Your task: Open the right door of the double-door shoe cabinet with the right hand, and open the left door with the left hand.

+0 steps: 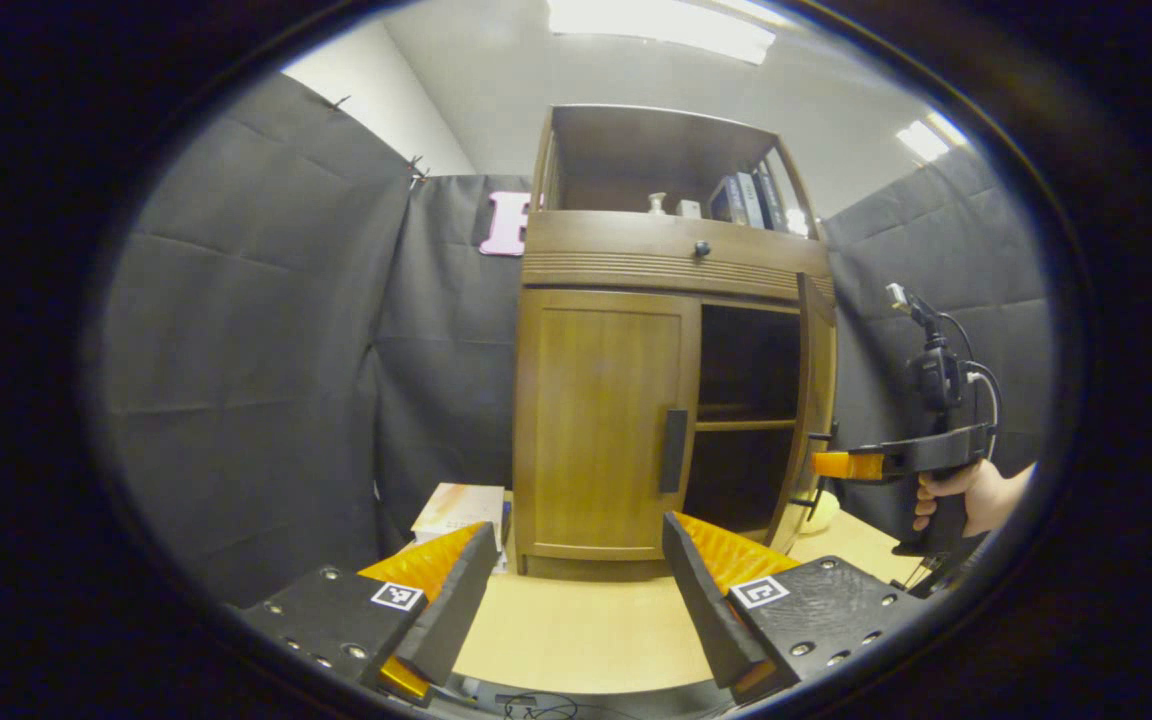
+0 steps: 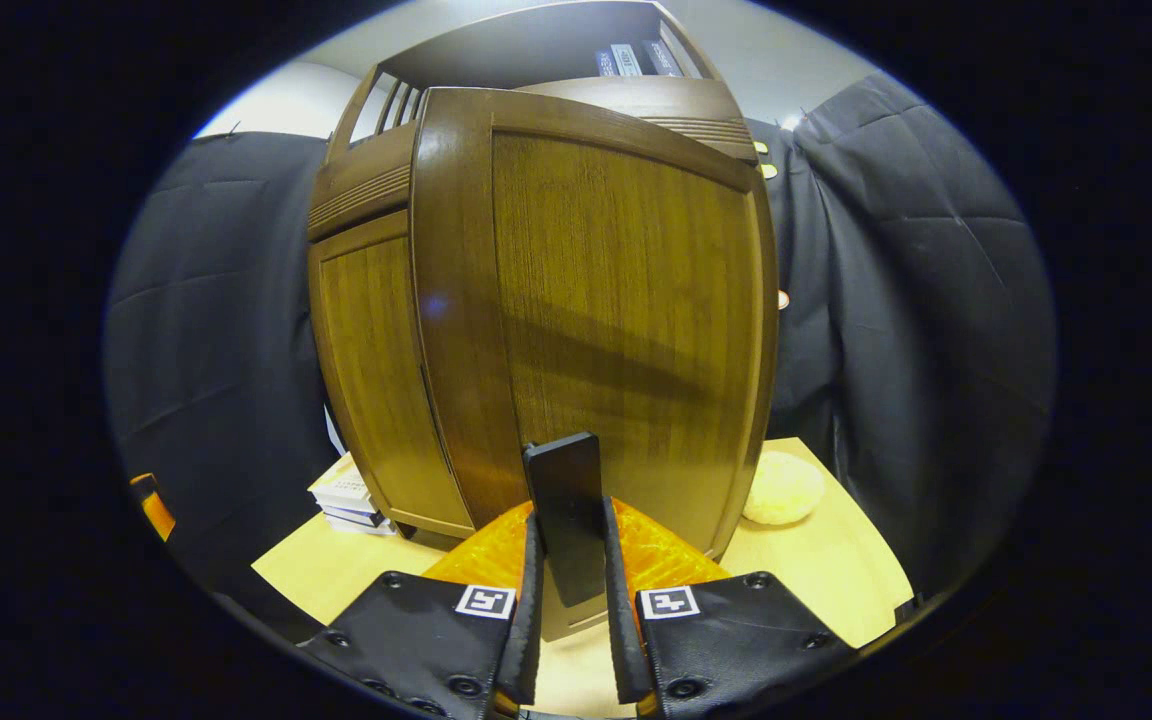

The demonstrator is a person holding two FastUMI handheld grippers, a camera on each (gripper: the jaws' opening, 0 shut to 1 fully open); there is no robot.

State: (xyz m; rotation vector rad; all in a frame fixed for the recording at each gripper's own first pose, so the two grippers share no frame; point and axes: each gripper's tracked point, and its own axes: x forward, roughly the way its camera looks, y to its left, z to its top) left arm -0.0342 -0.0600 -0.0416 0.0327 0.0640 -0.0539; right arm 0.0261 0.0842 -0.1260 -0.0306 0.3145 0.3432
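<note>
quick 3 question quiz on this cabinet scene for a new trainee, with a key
1. True or false: the left door of the shoe cabinet is already open.
2. What is the right hand-held gripper clamped on? A) the drawer knob B) the right door handle C) a book
3. Fill in: the left hand-held gripper has its fingers ____ and hangs in front of the cabinet, apart from it.

Key
1. False. It sits flush and closed; the right door is the one swung out.
2. B. Both fingers press on the handle.
3. Open, or spread.
</note>
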